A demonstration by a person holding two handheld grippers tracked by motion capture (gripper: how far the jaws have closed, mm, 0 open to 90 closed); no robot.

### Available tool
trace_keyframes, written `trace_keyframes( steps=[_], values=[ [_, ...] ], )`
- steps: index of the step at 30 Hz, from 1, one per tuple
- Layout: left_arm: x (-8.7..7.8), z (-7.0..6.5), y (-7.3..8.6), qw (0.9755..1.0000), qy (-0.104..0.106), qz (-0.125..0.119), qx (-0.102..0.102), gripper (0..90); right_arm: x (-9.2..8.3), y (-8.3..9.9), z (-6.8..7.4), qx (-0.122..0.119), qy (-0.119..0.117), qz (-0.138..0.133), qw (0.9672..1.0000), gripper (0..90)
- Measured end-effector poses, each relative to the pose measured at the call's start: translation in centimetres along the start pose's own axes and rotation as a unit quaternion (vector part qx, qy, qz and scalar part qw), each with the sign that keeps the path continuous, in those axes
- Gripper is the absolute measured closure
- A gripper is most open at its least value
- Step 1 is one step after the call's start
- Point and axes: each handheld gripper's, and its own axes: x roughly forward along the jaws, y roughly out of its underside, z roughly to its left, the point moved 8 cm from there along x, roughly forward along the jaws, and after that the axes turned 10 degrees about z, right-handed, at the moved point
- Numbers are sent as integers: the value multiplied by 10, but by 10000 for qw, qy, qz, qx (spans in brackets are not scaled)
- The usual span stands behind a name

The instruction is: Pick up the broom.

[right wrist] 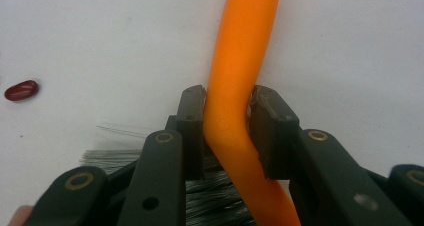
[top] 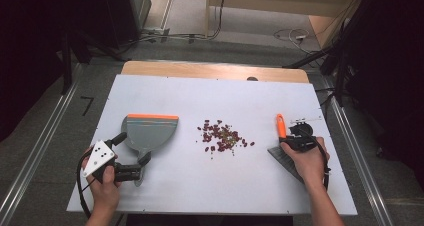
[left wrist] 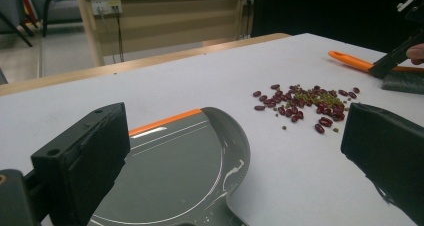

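A white counter (top: 200, 181) stood on a grey floor strewn with cables, a strip of bare wood showing along its far edge and dark equipment at both sides. Near the middle of the counter lay a loose scatter of red beans (top: 222, 137) with a few small greenish ones mixed in. To their left rested a grey dustpan (top: 150, 132) with an orange lip, its mouth turned toward the far edge and its handle pointing back toward the person. The left gripper (top: 134, 170) hovered just at that handle with its jaws spread wide on either side and nothing pressed between them; in the left gripper view the pan lay between the two black jaws, the beans beyond it. On the right side of the counter, well apart from the beans, the right gripper (top: 295, 138) had its jaws closed on the orange handle of a brush (top: 281, 126), the pads pressing both sides of it in the right gripper view, with the grey bristles lying flat on the counter below the hand
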Motion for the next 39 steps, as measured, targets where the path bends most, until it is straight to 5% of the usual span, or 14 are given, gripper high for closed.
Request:
trace_keyframes(
  steps=[13, 20, 24, 30, 39],
  values=[
    [1, -9, -8, 9998, 117, -120, 69, 0, -15, 5, -2, 1, -199, -826, 9964, 673],
    [1, -15, -13, 9997, 144, -178, 109, 0, -39, 10, -6, 160, -471, -1851, 9815, 677],
    [2, -17, -14, 9997, 154, -177, 109, 0, -54, 11, -11, 179, -587, -2365, 9697, 680],
    [2, -21, -20, 9996, 160, -217, 129, 0, -70, 13, -17, 191, -765, -2886, 9542, 684],
    [-1, -30, -29, 9992, 247, -236, 190, 0, -92, 9, -23, 617, -1244, -3435, 9288, 688]
  ],
)
